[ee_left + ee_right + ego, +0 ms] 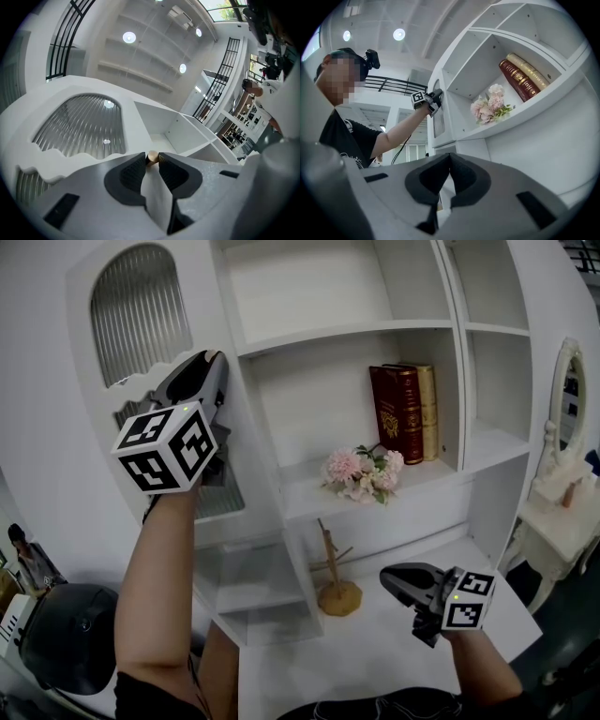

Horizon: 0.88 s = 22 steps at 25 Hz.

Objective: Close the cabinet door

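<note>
My left gripper [208, 362] pinches the small round brass knob [152, 157] of the white, arched ribbed-glass cabinet door [139, 310] at ten o'clock to steer it shut, while my right gripper [388, 579], jaws together and empty, idles at five o'clock.

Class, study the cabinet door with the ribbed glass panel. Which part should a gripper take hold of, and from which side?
The small brass knob, approached square-on from the front of the door, one jaw on either side. It is the only part standing proud of the door's flat face. The left gripper is closed on it this way.
</note>
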Tool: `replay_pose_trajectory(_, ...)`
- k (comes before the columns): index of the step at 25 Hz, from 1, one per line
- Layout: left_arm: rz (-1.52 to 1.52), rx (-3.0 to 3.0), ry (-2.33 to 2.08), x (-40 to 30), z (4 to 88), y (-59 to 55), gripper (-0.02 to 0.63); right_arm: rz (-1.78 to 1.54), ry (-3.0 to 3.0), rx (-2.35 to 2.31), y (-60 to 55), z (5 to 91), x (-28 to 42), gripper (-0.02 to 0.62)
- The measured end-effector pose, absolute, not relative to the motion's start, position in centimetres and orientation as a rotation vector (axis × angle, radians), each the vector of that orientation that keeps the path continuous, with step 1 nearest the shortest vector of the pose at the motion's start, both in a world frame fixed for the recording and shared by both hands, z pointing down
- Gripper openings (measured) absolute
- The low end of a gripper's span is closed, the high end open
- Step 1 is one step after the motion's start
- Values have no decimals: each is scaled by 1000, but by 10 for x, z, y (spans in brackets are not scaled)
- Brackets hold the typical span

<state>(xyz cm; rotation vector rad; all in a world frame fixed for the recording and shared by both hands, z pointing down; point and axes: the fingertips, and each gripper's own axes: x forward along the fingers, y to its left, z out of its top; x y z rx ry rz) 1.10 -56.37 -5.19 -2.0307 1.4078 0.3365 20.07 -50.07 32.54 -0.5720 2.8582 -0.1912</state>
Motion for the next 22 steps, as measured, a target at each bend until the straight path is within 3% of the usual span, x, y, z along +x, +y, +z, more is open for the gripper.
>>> replay_pose_trajectory(11, 449, -2251, 1341, 9, -53, -559, 89, -195, 2845, -617, -488, 324, 212, 5)
replay_pose_trajectory(17, 488, -2269, 1283, 5, -48, -530, 153, -234, 2832, -642, -470, 332, 205, 5)
replay_pose_trajectory(22, 458, -2329, 1247, 0, -18, -502, 161, -210, 2858, -634, -441, 328, 185, 5)
